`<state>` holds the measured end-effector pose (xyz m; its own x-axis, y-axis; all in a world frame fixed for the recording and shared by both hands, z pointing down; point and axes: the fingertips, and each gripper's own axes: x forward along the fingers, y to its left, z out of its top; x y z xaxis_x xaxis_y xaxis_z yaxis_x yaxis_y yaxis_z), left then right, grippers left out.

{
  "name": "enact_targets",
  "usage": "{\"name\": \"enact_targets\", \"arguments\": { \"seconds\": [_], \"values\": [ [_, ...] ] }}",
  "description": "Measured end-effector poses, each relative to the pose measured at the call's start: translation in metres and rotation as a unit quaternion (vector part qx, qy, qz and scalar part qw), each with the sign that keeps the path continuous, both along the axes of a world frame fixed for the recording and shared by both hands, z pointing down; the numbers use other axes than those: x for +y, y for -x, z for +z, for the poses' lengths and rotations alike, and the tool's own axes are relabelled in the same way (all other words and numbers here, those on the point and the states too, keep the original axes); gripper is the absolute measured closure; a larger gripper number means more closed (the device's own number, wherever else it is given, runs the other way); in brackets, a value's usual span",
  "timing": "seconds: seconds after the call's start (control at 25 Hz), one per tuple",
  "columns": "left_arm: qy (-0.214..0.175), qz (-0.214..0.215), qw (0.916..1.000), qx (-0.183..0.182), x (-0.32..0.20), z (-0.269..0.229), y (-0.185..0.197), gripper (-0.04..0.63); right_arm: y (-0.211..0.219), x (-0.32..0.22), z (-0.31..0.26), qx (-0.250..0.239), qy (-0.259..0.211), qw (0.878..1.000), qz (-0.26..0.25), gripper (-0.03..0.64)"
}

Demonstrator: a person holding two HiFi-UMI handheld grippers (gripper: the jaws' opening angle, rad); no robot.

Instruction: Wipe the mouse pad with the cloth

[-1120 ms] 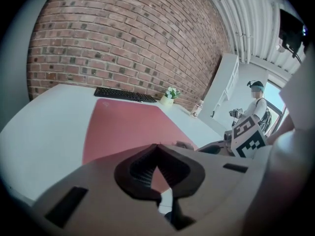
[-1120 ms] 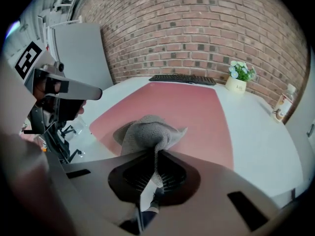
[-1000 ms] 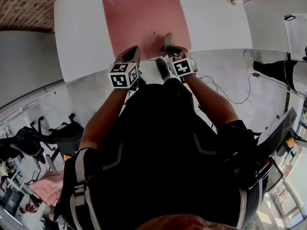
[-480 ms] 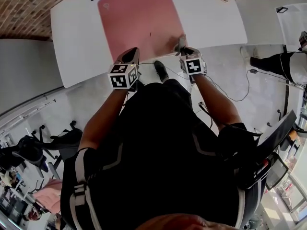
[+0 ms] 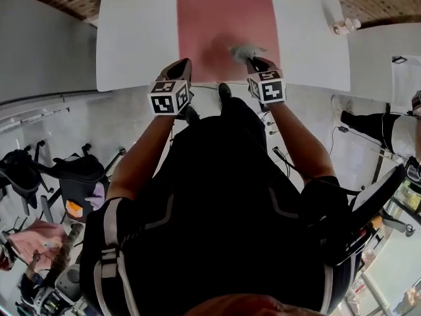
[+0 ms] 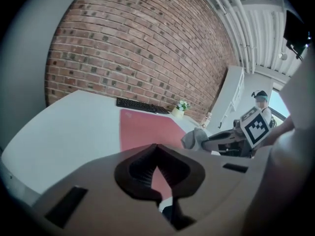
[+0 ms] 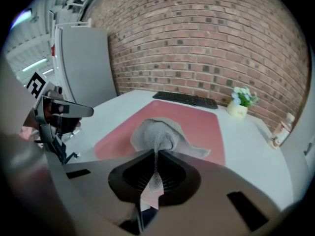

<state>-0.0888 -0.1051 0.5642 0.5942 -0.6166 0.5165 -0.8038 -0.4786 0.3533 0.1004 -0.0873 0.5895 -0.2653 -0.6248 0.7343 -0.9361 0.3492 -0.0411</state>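
right gripper (image 7: 156, 156) fingers clamped on grey cloth (image 7: 158, 132), cloth sitting on mouse pad (image 5: 210, 18) | left gripper (image 6: 156, 149) fingers pinched together, empty, by worktop (image 5: 135, 38) edge

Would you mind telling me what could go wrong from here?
The right claw pinches only a thin fold of the cloth, so it might slip out mid-stroke. The left claw, shut and empty, isn't holding the mouse pad, which could slide or bunch.
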Motion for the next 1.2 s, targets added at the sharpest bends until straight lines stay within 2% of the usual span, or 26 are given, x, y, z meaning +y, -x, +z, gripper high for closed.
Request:
{"name": "enact_targets", "arguments": {
  "seconds": [0.12, 0.24, 0.32, 0.44, 0.6, 0.72, 0.92, 1.2],
  "values": [
    [0.002, -0.037, 0.9993, -0.007, -0.005, -0.002, 0.025, 0.594, 0.064, -0.026, 0.000, -0.025, 0.001, 0.997, -0.077, 0.591],
    [0.008, -0.079, 0.9965, -0.027, -0.007, -0.001, 0.056, 0.594, 0.133, -0.045, 0.010, -0.042, 0.005, 0.985, -0.165, 0.591],
    [0.016, -0.103, 0.9940, -0.035, -0.004, 0.000, 0.072, 0.594, 0.167, -0.052, 0.020, -0.046, 0.013, 0.978, -0.203, 0.591],
    [0.028, -0.122, 0.9910, -0.047, -0.004, 0.002, 0.082, 0.594, 0.193, -0.060, 0.037, -0.036, 0.029, 0.969, -0.242, 0.591],
    [0.045, -0.150, 0.9860, -0.057, -0.006, 0.008, 0.089, 0.594, 0.203, -0.062, 0.056, -0.001, 0.038, 0.951, -0.305, 0.591],
    [0.048, -0.163, 0.9836, -0.061, -0.013, 0.009, 0.087, 0.594, 0.194, -0.068, 0.060, -0.005, 0.044, 0.951, -0.307, 0.591],
    [0.048, -0.157, 0.9849, -0.056, -0.018, 0.009, 0.067, 0.594, 0.166, -0.064, 0.061, -0.020, 0.058, 0.957, -0.285, 0.591],
    [0.047, -0.114, 0.9913, -0.047, -0.029, 0.014, 0.032, 0.594, 0.115, -0.067, 0.063, -0.016, 0.058, 0.972, -0.226, 0.591]
  ]
}}
